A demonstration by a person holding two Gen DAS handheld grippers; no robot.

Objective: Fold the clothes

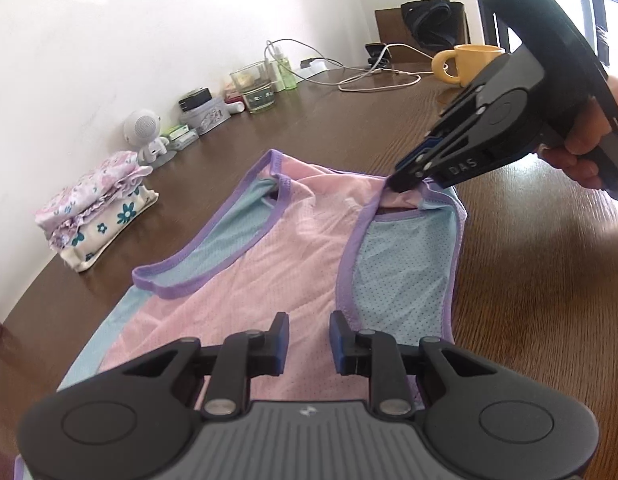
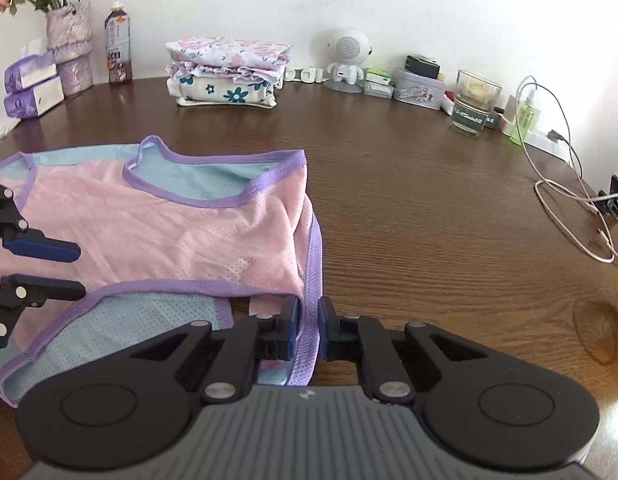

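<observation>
A pink mesh vest (image 1: 277,264) with purple trim and light blue lining lies spread on the brown table (image 1: 529,300). My left gripper (image 1: 309,340) hovers open over the vest's pink middle, holding nothing. My right gripper (image 1: 405,184) is shut on the purple shoulder strap at the vest's far end. In the right wrist view the vest (image 2: 157,224) lies to the left, the purple strap (image 2: 309,320) runs between my right gripper's (image 2: 308,328) pads, and the open left gripper (image 2: 75,270) enters from the left edge.
A stack of folded floral clothes (image 2: 225,72) sits by the wall. Along the wall stand a white robot figure (image 2: 349,60), a tin, a glass (image 2: 473,102), small bottles, a vase and tissue packs. White cables (image 2: 565,184) and a yellow mug (image 1: 465,64) lie to the right.
</observation>
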